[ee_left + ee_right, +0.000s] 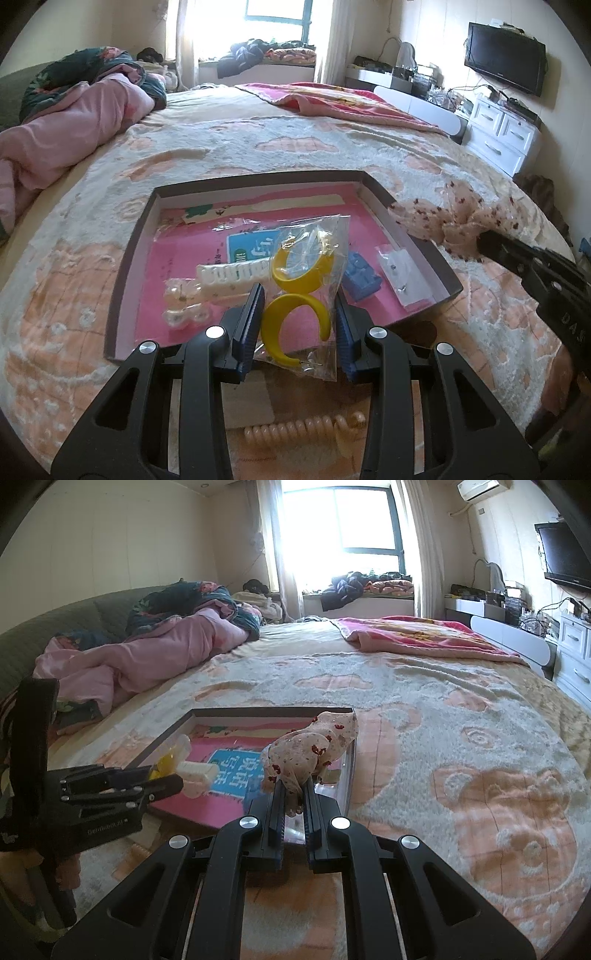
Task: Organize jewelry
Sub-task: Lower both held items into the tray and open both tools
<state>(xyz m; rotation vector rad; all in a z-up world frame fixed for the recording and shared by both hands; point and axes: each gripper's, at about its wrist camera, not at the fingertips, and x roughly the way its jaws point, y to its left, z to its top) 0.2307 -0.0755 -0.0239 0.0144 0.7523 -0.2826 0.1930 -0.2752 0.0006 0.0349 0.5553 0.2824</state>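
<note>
Since both items go in the box (421, 254) on the bed, my left tongs (300, 310) pinch the bagged yellow earrings (297, 291) over it while my right tongs (294, 797), clenched, carry the bow (308, 755) toward its edge.

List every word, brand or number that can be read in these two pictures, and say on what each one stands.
"DAS": on the body of the right tongs, cut off at the picture's edge.
White brand word on the left tongs: too blurred to read.
Chinese characters on the blue label in the tray: too blurred to read.
</note>
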